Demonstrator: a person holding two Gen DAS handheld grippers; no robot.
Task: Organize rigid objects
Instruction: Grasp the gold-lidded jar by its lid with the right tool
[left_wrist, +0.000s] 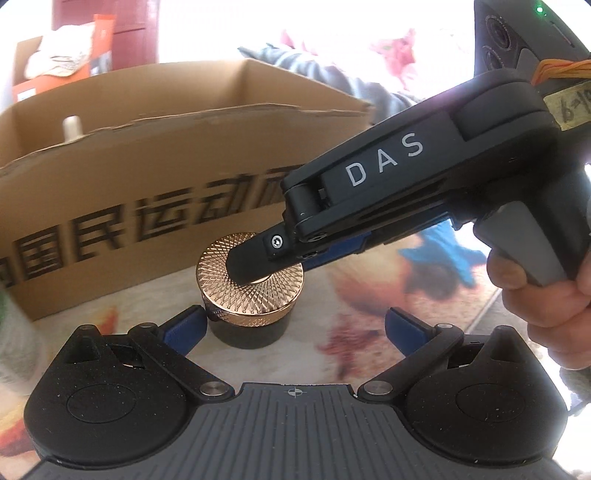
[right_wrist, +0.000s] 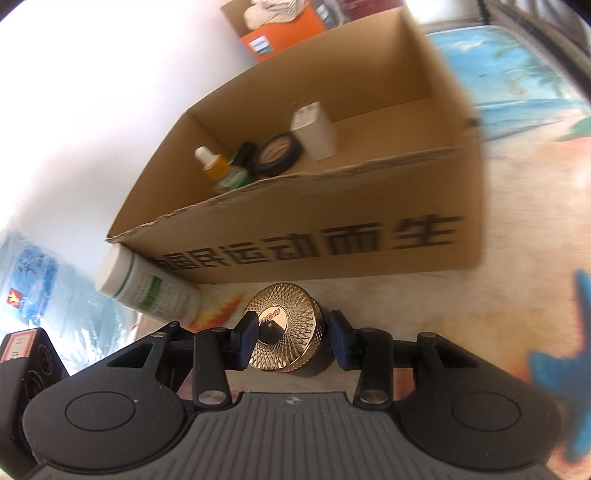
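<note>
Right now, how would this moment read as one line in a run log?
right gripper: around gold-lidded jar, grip unclear | left gripper: open, empty | cardboard box: behind jar, partly filled

Dark jar (left_wrist: 251, 332) with gold knurled lid upright beside cardboard box (left_wrist: 110, 177).

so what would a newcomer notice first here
The copper-lidded jar stands on the printed tablecloth, between the fingers of the right hand-held gripper. Behind it is an open cardboard box holding small items, with a white bottle lying against its left corner.
</note>
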